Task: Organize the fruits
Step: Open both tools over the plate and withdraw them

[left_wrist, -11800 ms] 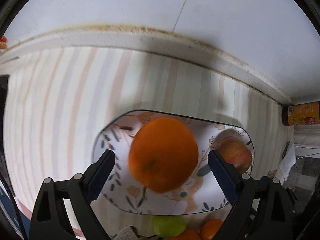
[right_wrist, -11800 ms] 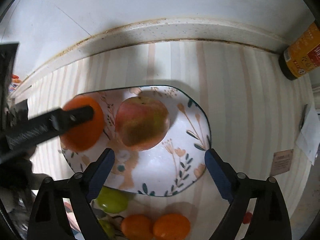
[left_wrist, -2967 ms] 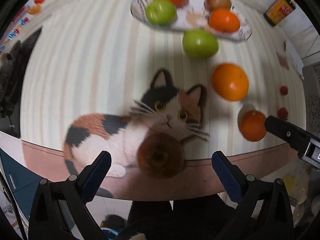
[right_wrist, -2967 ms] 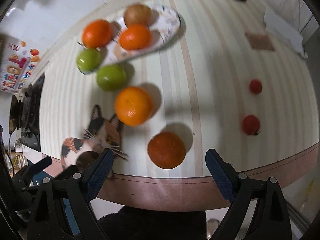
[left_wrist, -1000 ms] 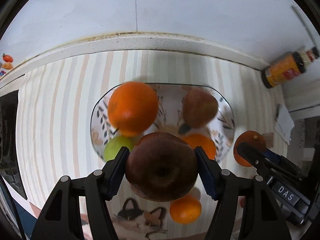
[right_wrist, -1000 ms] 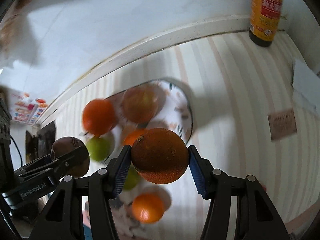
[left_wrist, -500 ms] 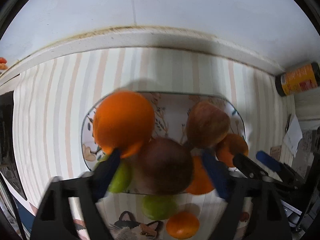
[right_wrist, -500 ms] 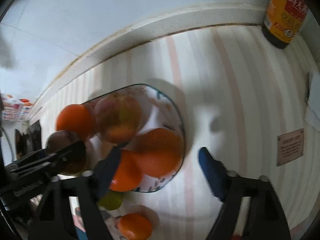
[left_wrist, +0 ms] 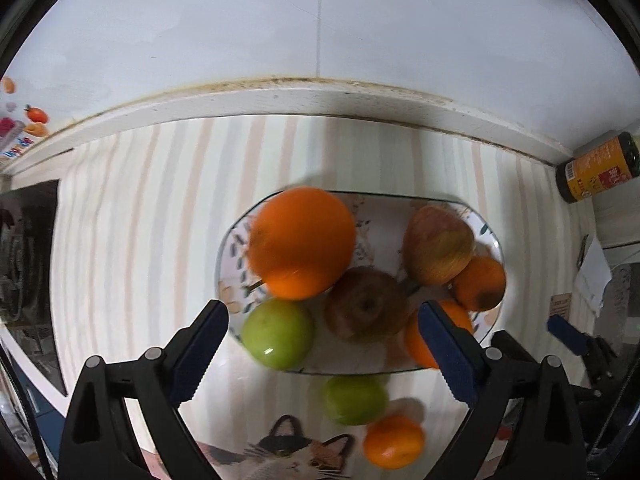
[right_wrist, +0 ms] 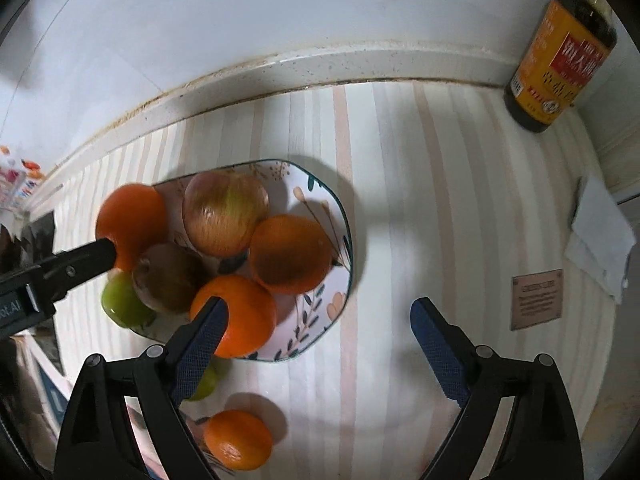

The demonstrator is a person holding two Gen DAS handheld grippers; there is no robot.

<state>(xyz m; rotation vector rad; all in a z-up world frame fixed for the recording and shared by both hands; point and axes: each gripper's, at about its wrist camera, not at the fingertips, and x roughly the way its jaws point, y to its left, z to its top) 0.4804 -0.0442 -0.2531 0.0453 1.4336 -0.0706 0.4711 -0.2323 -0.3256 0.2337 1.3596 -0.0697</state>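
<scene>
Both claws hang over the floral-patterned ceramic plate (left_wrist: pixel 486 320) on the striped tabletop (right_wrist: pixel 400 168), and each has just been opening. The left claw (left_wrist: pixel 322 354) now stands wide with nothing pressed between its pads; the dark brownish-red apple (left_wrist: pixel 366 306) lies on the plate below the gap, free of them. The right claw (right_wrist: pixel 316 344) is spread just as wide and empty, with the deep orange round fruit (right_wrist: pixel 290 254) resting near the plate's right rim.

The plate now carries six fruits, packed touching one another: a large bright orange (left_wrist: pixel 302 242), a red-yellow apple (left_wrist: pixel 438 248), a green apple (left_wrist: pixel 278 334) at the left front edge, another orange (right_wrist: pixel 236 316) at the front, and the two just named. The step in hand looks like the release and withdrawal after a paired drop-off.

Left on the tabletop, just in front of the plate, are a second green apple (left_wrist: pixel 354 398) and a small orange (left_wrist: pixel 394 442) beside the cat-print mat (left_wrist: pixel 280 456). The next move probably calls for lifting clear without nudging the crowded pile, then reaching back for those two. Space on the plate is tight, so a placed fruit could roll off.
</scene>
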